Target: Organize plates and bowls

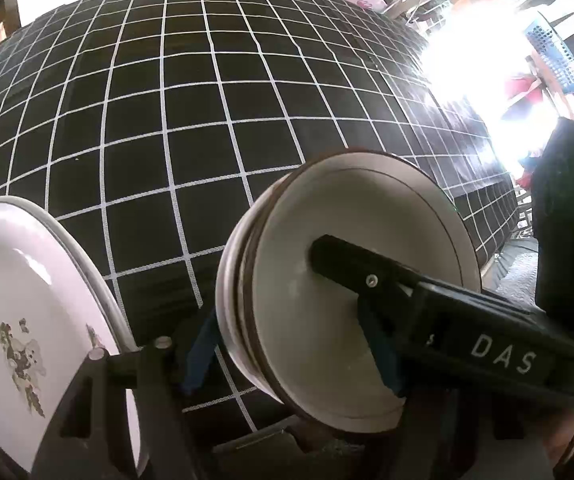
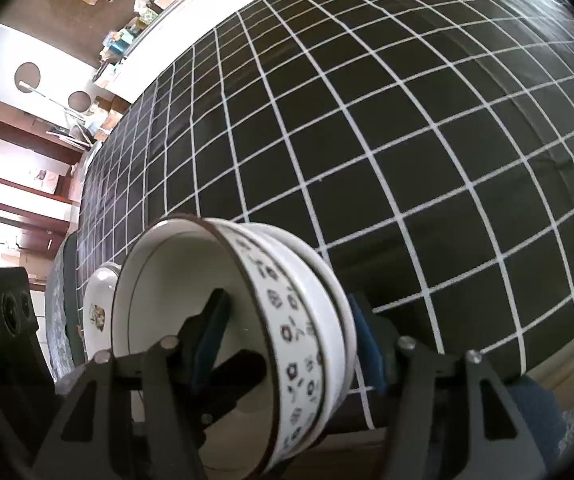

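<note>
I have the stack of two floral-banded bowls (image 2: 287, 332) pinched in my right gripper (image 2: 287, 344): one blue-padded finger (image 2: 211, 340) sits inside the top bowl, the other (image 2: 367, 344) presses the outer wall, so the rim of both bowls lies between them. The stack hangs tilted on its side above the black grid tablecloth (image 2: 407, 160), and the view looks blurred around it. My left gripper (image 1: 291, 320) is clamped on a pair of nested grey brown-rimmed bowls (image 1: 347, 288), one finger (image 1: 351, 264) inside, the other (image 1: 199, 352) behind the outer wall. A white plate with a printed motif (image 1: 27, 328) lies just beside, on the left.

To do this well, I judge I should level each stack before lowering, since only a rim pinch holds two bowls and the lower one could slip. I'd set it flat on the cloth, then release slowly.
</note>
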